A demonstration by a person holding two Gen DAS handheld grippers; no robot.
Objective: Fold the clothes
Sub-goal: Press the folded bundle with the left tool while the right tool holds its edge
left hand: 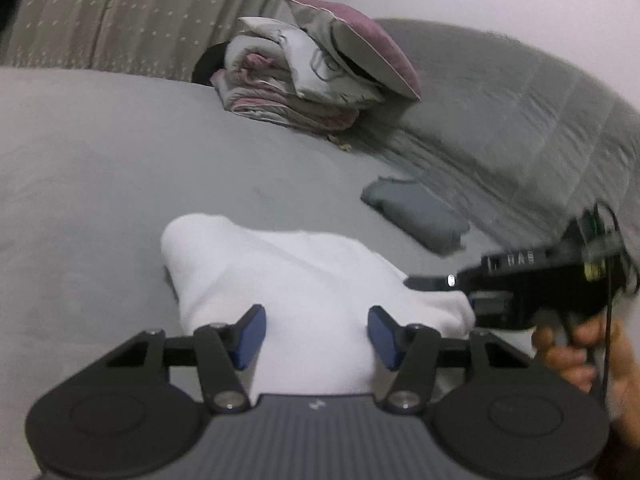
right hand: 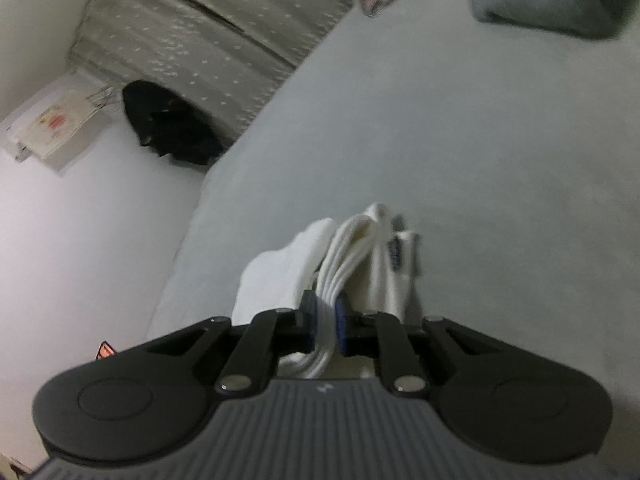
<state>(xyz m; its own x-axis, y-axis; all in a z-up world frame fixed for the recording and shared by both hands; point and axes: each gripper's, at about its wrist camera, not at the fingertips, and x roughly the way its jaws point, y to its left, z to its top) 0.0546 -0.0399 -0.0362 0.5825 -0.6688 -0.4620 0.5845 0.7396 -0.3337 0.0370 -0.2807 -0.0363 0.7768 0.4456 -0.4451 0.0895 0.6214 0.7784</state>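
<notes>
A white garment (left hand: pixel 304 280) lies bunched on the grey bed sheet (left hand: pixel 100 184). My left gripper (left hand: pixel 316 334) hovers over its near part, open, blue pads wide apart with white cloth showing between and below them. My right gripper (right hand: pixel 325 318) is shut on a bundle of the white garment (right hand: pixel 360 252), several folded layers pinched between its blue pads. In the left wrist view the right gripper (left hand: pixel 424 282) comes in from the right, held by a hand (left hand: pixel 576 352), its tip at the garment's right edge.
A folded grey garment (left hand: pixel 420 216) lies to the right on the bed. A stack of folded bedding and pillows (left hand: pixel 312 68) sits at the far end beside a grey quilt (left hand: pixel 520 128). Beside the bed, the floor holds a black bag (right hand: pixel 168 124) and papers (right hand: pixel 56 124).
</notes>
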